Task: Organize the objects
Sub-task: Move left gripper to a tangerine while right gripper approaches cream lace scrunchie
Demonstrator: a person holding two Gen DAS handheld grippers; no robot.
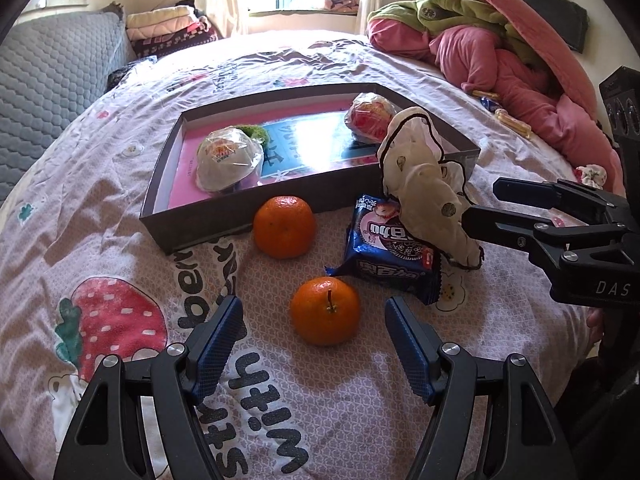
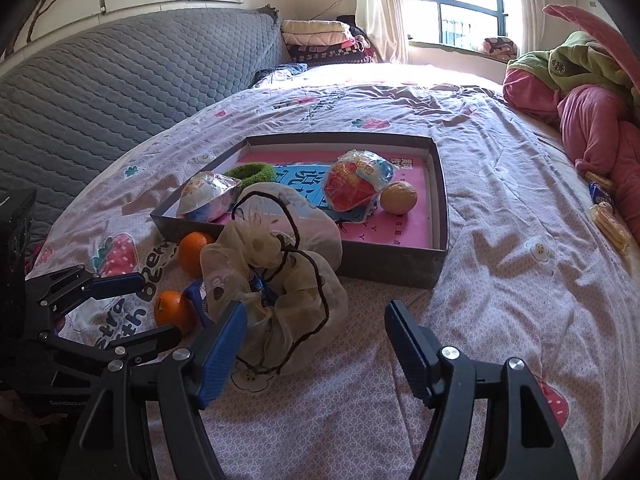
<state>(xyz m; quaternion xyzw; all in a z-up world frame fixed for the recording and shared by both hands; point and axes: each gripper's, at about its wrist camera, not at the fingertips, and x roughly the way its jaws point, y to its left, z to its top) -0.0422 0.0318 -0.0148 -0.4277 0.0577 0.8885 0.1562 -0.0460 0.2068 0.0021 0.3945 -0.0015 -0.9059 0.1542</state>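
Note:
A shallow grey box (image 1: 240,216) (image 2: 400,264) lies on the bed with two wrapped snacks (image 1: 228,160) (image 1: 370,116), a green hair tie (image 2: 250,171) and a yellow ball (image 2: 398,197) in it. In front of it lie two oranges (image 1: 325,310) (image 1: 284,226), a blue cookie packet (image 1: 390,254) and a cream scrunchie (image 1: 424,188) (image 2: 280,276). My left gripper (image 1: 314,344) is open just before the near orange. My right gripper (image 2: 316,344) is open beside the scrunchie; its left finger (image 2: 224,352) is at the scrunchie's edge.
Pink and green bedding (image 1: 500,52) is heaped at the far right. A grey quilted headboard (image 2: 120,92) runs along the left. Small wrapped snacks (image 2: 608,216) lie by the right bedding. Folded blankets (image 2: 320,40) sit near the window.

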